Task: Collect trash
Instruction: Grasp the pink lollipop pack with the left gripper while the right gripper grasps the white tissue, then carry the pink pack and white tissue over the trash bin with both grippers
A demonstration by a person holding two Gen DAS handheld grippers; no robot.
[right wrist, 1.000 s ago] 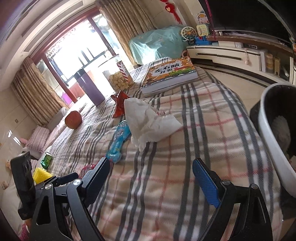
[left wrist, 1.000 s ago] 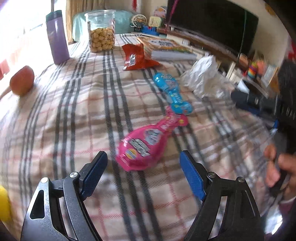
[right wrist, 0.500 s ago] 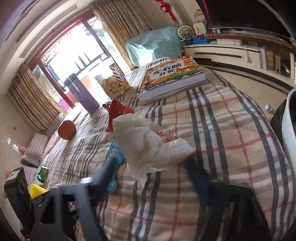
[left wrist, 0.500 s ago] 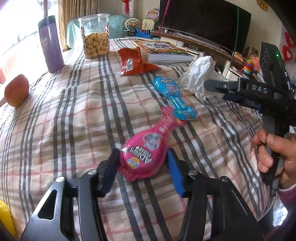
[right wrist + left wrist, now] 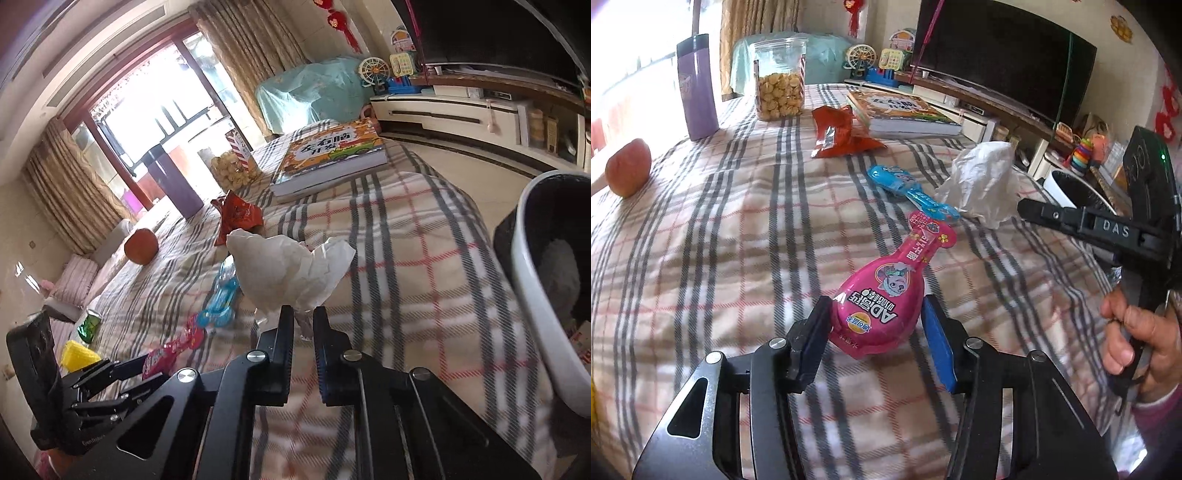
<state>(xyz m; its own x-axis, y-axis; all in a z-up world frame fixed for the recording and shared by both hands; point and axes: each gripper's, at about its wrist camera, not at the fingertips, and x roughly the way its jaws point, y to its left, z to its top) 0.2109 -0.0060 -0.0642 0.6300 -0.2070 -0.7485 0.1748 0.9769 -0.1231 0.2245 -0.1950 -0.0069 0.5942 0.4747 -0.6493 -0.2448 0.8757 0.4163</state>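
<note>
Your left tongs clamp the pink wrapper on the plaid-blanketed bed. Your right tongs have just closed, pinching the white crumpled paper, beside the white bin; a television stands behind.

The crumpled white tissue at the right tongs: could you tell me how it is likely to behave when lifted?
The crumpled white tissue looks thin and creased, so it is probably very light and floppy. The right tongs, just closed, pinch only its lower edge, so the bulk may sag or swing. Soft paper could tear if tugged, though nothing lies on it.
</note>
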